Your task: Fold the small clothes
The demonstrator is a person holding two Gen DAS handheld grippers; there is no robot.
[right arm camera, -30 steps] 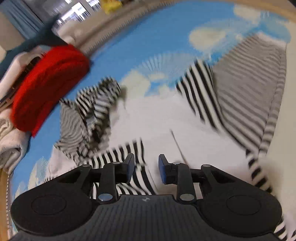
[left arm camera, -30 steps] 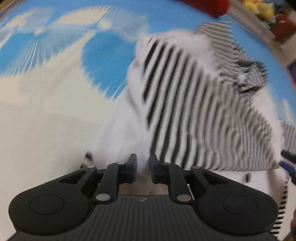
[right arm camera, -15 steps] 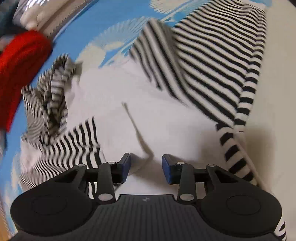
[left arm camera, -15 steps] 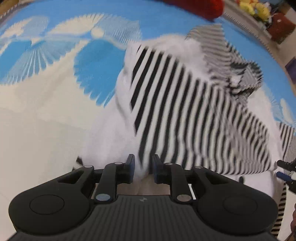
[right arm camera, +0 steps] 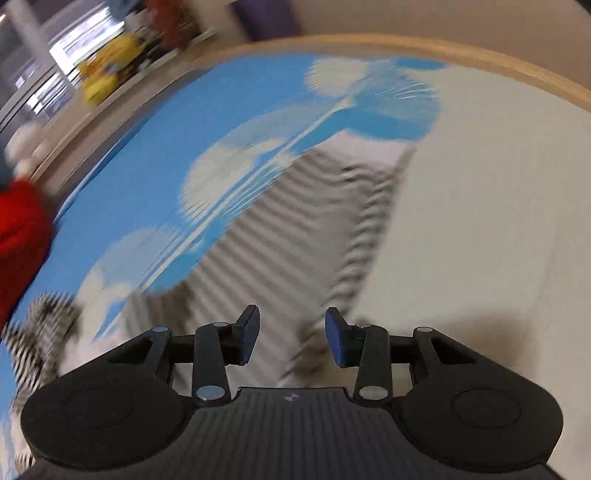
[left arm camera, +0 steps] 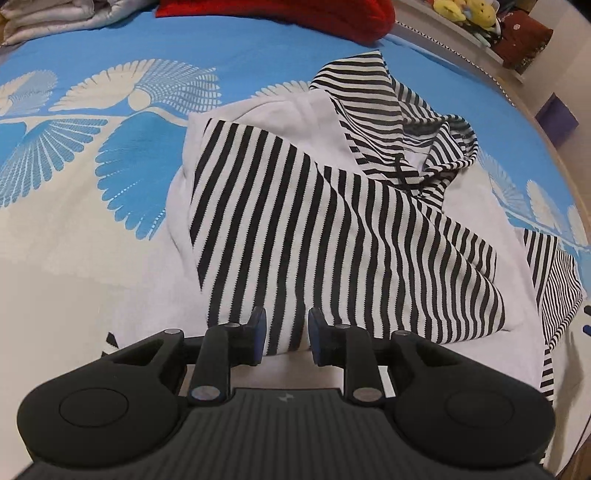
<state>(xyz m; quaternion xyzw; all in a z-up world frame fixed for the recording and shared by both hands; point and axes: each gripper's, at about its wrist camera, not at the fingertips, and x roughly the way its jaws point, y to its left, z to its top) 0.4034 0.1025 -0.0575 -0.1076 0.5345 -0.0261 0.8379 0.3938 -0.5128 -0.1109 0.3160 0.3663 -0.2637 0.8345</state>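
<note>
Lay on a blue bedspread [left arm camera: 251, 48] printed with pale feather shapes: a black-and-white striped hooded top [left arm camera: 332, 229], partly folded, one striped sleeve drawn slantwise across its white body, hood [left arm camera: 439, 147] crumpled toward the upper right. Hung just over the near hem of that sleeve: the left tool [left arm camera: 283, 334], jaws apart after a fresh spell of opening, striped cloth visible in the gap, no pad pressing on it. Farther back, a red cushion [left arm camera: 325, 18] at the bedspread's far edge, grey bedding [left arm camera: 48, 18] at the top left, yellow plush toys [left arm camera: 465, 9] on a ledge at the top right. In the right wrist view, heavily smeared by motion: the right tool [right arm camera: 291, 334], jaws likewise spread and lately widened a little, nothing pinched, above a second striped piece [right arm camera: 280, 236] on the same bedspread; finer detail there lost to the blur. At the bed's far side, a pale wooden rim [right arm camera: 443, 51].
</note>
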